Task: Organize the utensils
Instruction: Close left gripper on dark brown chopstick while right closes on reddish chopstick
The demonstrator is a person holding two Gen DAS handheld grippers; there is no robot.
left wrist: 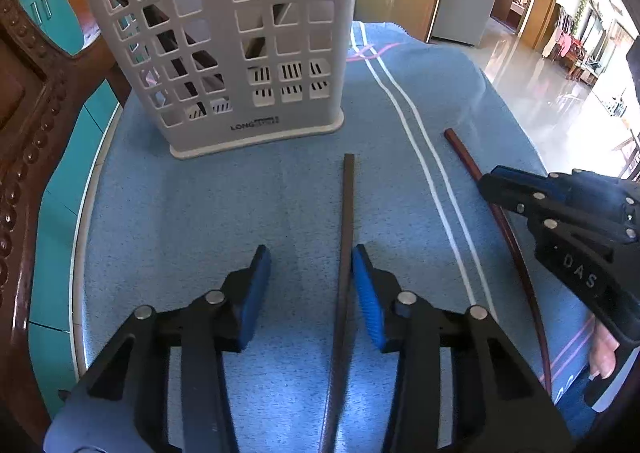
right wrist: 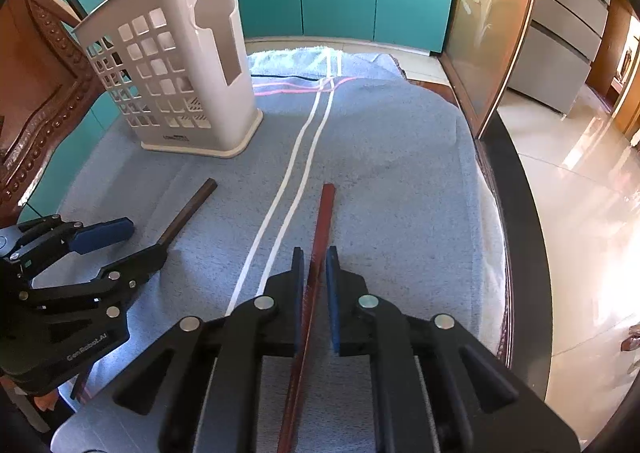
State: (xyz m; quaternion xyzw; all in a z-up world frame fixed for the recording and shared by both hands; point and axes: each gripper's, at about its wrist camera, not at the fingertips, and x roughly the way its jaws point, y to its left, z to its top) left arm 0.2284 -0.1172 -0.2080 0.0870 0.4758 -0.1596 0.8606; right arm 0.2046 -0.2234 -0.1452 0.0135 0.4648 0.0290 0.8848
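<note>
A blue towel (left wrist: 240,193) covers the table. The right gripper (right wrist: 315,265) is clamped on a reddish-brown chopstick (right wrist: 325,209). The left gripper (left wrist: 311,273) stands apart around a dark, square-ended chopstick (left wrist: 347,213), its right pad just beside it. The white slotted holder (left wrist: 240,53) stands well ahead, open towel between.

The left gripper (left wrist: 311,273) points steeply down, its blue pads (left wrist: 256,293) set apart, a dark chopstick (left wrist: 347,237) between them beside the right-hand pad; the right gripper (right wrist: 314,273) tilts down likewise, its jaws closed on a red chopstick (right wrist: 323,229); fingertips (left wrist: 604,353) show under its body.
</note>
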